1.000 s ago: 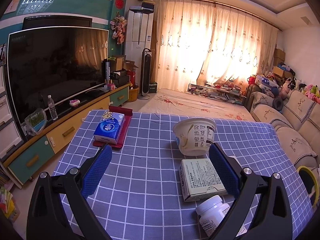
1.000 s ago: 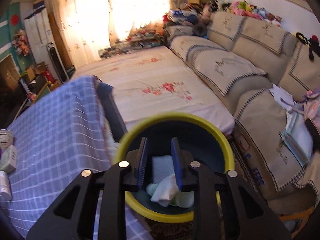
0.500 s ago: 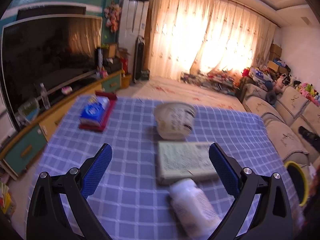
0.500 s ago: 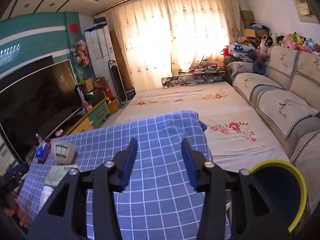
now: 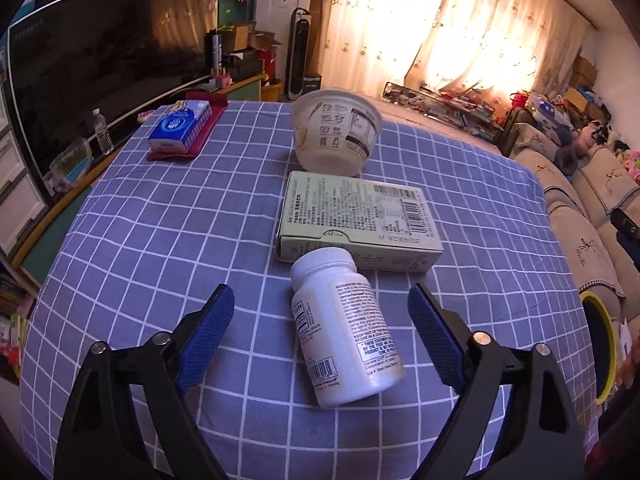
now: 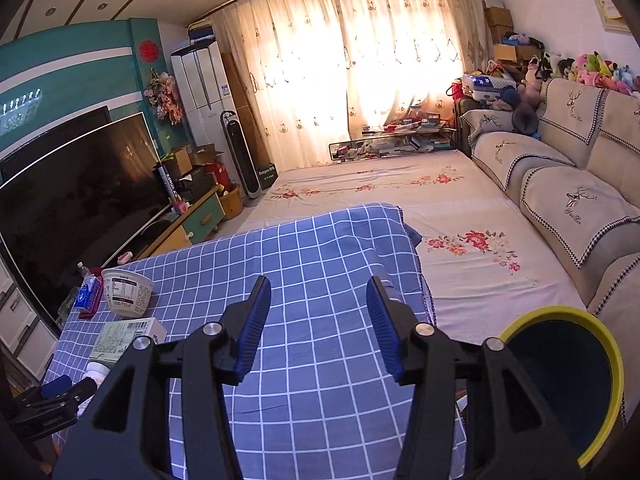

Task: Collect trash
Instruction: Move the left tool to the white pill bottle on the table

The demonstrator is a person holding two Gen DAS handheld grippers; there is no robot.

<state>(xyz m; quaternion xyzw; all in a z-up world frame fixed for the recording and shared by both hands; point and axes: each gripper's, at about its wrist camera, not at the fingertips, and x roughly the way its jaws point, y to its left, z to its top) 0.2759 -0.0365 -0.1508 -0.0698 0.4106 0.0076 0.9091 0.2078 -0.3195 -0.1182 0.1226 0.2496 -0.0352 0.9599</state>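
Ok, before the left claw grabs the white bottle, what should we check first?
1. White pill bottle between the left gripper pads: ok; jaws closing, not touching yet.
2. Bottle lying on its side, cap against the green carton: ok, but mind the carton.
3. Right gripper empty: ok.
4. Yellow-rimmed bin within view beside the table: ok.
5. Room left in the bin: cannot tell.

Left black plastic two-finger gripper [image 5: 321, 318]: angular struts, silver round screw heads at the joints, blue dimpled rubber pads [image 5: 206, 330] on the inner finger faces. Right black plastic two-finger gripper [image 6: 319, 322]: same build, silver screws, blue ribbed pads [image 6: 254, 326].
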